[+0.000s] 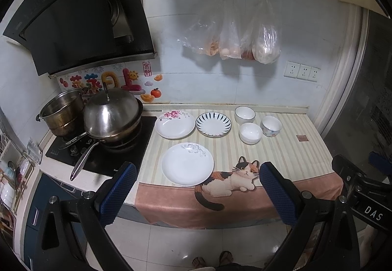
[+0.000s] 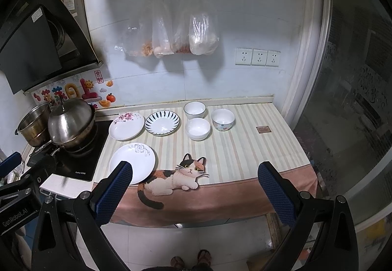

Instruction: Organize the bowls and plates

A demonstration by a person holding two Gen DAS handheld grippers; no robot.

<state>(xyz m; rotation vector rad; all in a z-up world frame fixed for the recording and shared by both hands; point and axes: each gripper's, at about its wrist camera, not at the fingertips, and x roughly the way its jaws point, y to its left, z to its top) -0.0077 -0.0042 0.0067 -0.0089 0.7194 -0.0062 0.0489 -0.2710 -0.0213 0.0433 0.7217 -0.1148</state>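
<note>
Both grippers hang back off the counter's front edge, jaws wide apart, nothing lifted yet.

The left gripper point(image 1: 197, 193) and right gripper point(image 2: 194, 193) are both spread and empty, out over the floor. On the striped cloth point(image 1: 289, 148) sit three plates: the grey-flower plate point(image 1: 187, 164) nearest the edge, the pink-flower plate point(image 1: 175, 124) and the blue-rayed plate point(image 1: 213, 124) behind it. Three bowls cluster to the right: the dark-rimmed bowl point(image 1: 245, 115), the plain white bowl point(image 1: 251, 133) and the patterned bowl point(image 1: 271, 126), close together, maybe touching. I'd worry about that near plate: a clumsy pinch on its rim could tip it off. The cloth overhangs too, so snagging it would drag everything. And the pan handle point(image 1: 82, 160) juts out on the left.
</note>
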